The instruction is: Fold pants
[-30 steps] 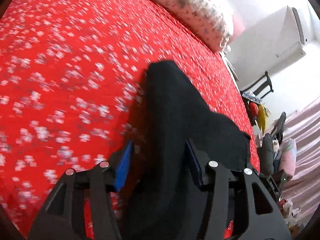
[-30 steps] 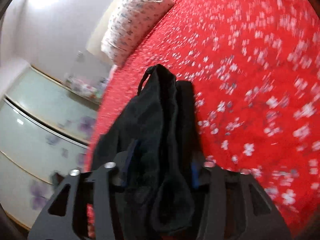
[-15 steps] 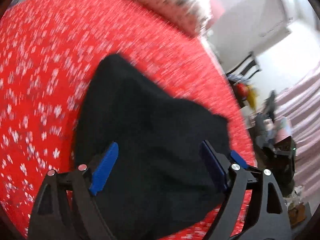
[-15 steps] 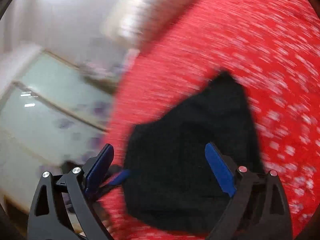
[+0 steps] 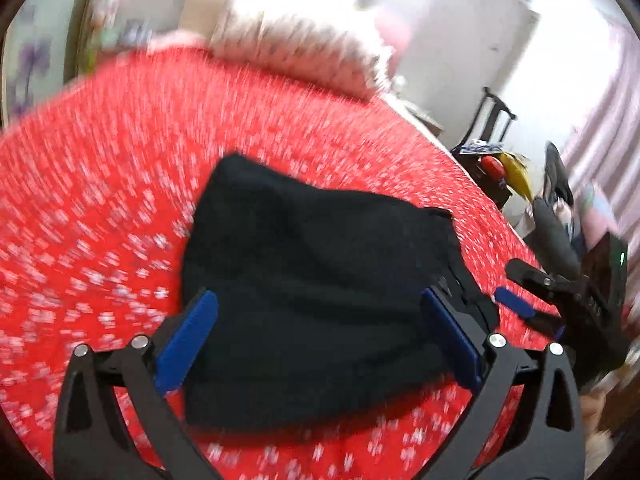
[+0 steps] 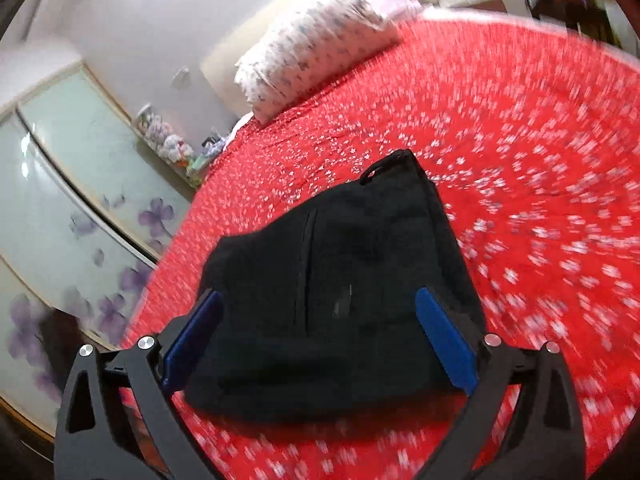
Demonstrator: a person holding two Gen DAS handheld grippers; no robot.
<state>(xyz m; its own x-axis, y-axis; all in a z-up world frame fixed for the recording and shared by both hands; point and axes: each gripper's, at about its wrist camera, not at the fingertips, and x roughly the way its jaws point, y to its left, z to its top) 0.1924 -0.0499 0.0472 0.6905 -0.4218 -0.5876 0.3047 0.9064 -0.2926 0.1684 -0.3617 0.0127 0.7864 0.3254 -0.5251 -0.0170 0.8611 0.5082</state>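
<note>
Now black pants (image 5: 320, 280) lie folded in compact bundle on red floral bedspread (image 5: 100, 200), well short of pillow (image 5: 296, 60) at bed head. Left gripper (image 5: 320, 336) released, blue pads spread wide either side of bundle, gripping nothing. Right gripper (image 6: 320, 336) likewise released, straddling bundle. Belt loop (image 6: 376, 170) sticks up at bundle's pillow-side corner. Wardrobe doors (image 6: 60, 200) beside bed.

My left gripper (image 5: 318, 330) hangs with both blue-padded fingers (image 5: 186, 342) spread wide, nothing pinched between them. Off past its right finger, my right gripper (image 5: 560, 300) shows, pointing inward. My right gripper (image 6: 318, 326) is likewise spread wide, its blue pads (image 6: 444, 338) far apart and gripping nothing.
</note>
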